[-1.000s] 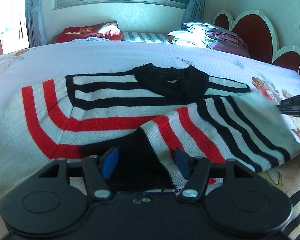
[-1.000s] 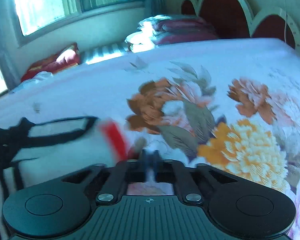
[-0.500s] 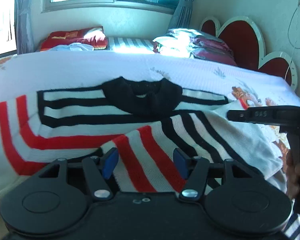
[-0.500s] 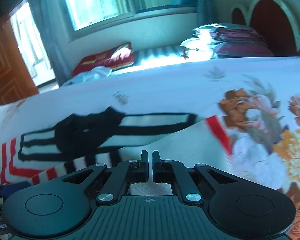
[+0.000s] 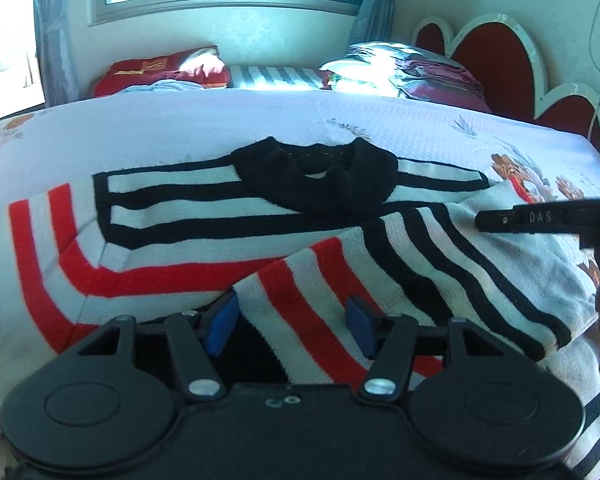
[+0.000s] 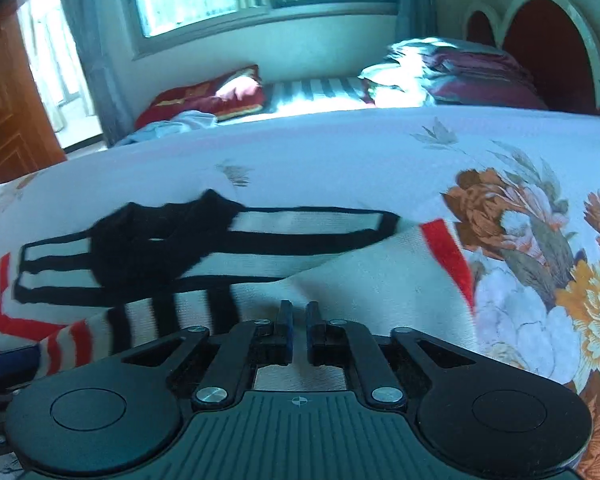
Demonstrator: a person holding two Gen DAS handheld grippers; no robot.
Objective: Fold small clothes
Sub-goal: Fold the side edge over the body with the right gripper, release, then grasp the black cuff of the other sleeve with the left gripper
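A small striped sweater (image 5: pixel 204 216) in white, black and red, with a black collar (image 5: pixel 316 176), lies flat on the bed. Its right sleeve (image 5: pixel 380 272) is folded across the body. My left gripper (image 5: pixel 292 324) is open, its blue pads on either side of the sleeve's red-striped end, low over the hem. My right gripper (image 6: pixel 297 320) has a narrow gap between its pads, with nothing in it, just above the sweater's white right side (image 6: pixel 364 280). It also shows in the left wrist view (image 5: pixel 540 220) at the right edge.
The bed has a white floral spread (image 6: pixel 540 240). Folded bedding and pillows (image 5: pixel 412 72) lie at the far side by a red headboard (image 5: pixel 492 48). A red cushion (image 5: pixel 160 68) sits under the window. A wooden door (image 6: pixel 8 100) is at left.
The right gripper swung left from the flowered spread to over the sweater and its pads parted slightly. The sleeve now lies further across the body. The left gripper stayed open.
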